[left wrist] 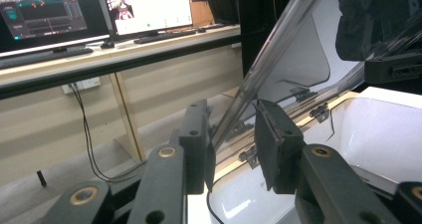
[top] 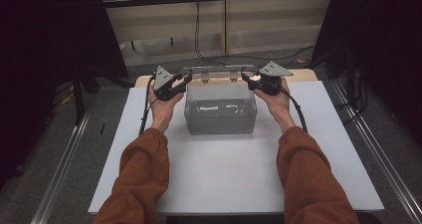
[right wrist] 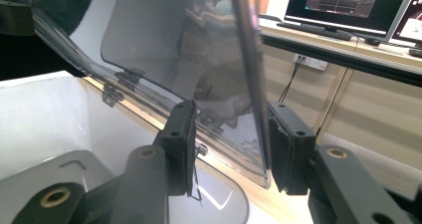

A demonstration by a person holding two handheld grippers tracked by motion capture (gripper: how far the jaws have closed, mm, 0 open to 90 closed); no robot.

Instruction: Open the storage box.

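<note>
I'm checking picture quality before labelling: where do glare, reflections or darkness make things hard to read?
High view: dim, with black corners; the clear box shows a white glare streak. Left gripper view: the raised lid mirrors dark shapes, and the monitors behind are blown out. Right gripper view: reflections muddy the lid.

white table top [top: 224, 179] | 2 lit monitors [left wrist: 45, 15] on bench | wall socket [left wrist: 79, 86] | dangling cable [top: 197, 30]
</note>
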